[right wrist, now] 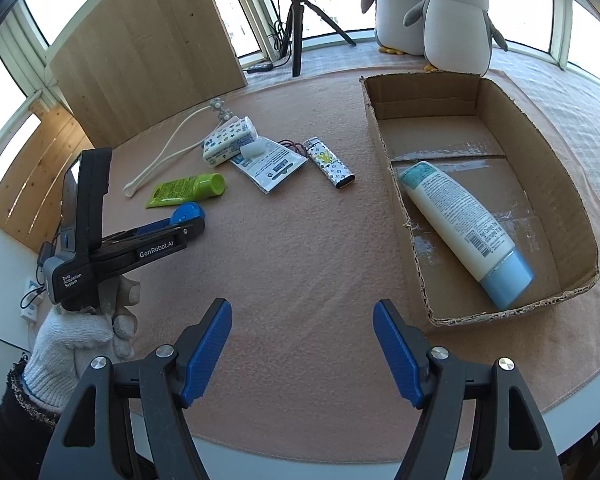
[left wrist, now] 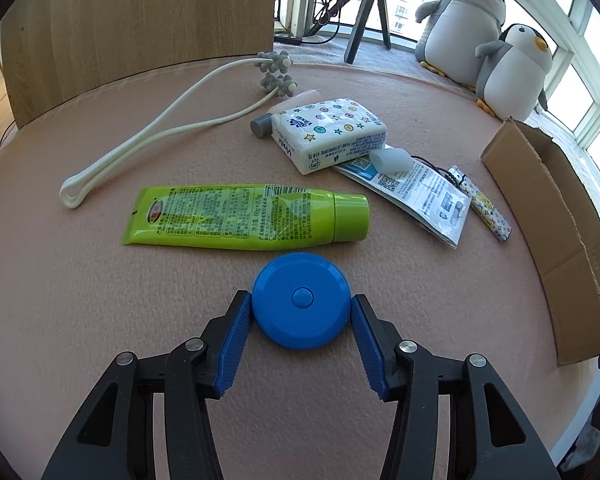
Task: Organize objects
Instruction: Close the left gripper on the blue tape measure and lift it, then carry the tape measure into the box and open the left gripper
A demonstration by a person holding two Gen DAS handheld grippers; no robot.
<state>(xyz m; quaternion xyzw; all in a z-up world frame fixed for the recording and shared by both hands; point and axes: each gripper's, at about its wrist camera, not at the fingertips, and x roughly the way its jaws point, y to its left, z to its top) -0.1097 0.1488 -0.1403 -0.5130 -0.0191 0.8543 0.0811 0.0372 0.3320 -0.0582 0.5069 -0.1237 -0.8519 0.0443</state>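
Note:
A round blue tape measure (left wrist: 300, 300) lies on the pink mat, and my left gripper (left wrist: 300, 300) is shut on it, one blue pad against each side. Just beyond it lies a green tube (left wrist: 244, 216), then a patterned tissue pack (left wrist: 328, 132), a printed sachet (left wrist: 416, 196) and a patterned lighter (left wrist: 492, 212). In the right wrist view a gloved hand holds the left gripper (right wrist: 192, 220) at the left. My right gripper (right wrist: 302, 312) stands open over bare mat, nothing between its fingers. A cardboard box (right wrist: 540, 132) to the right holds a white tube with a blue cap (right wrist: 460, 224).
A long white massager (left wrist: 160, 132) with grey rollers curves across the far left of the mat. A wooden board (left wrist: 140, 28) stands behind it. Two plush penguins (right wrist: 452, 16) and a tripod (right wrist: 300, 20) sit by the windows. The mat's front edge runs near my right gripper.

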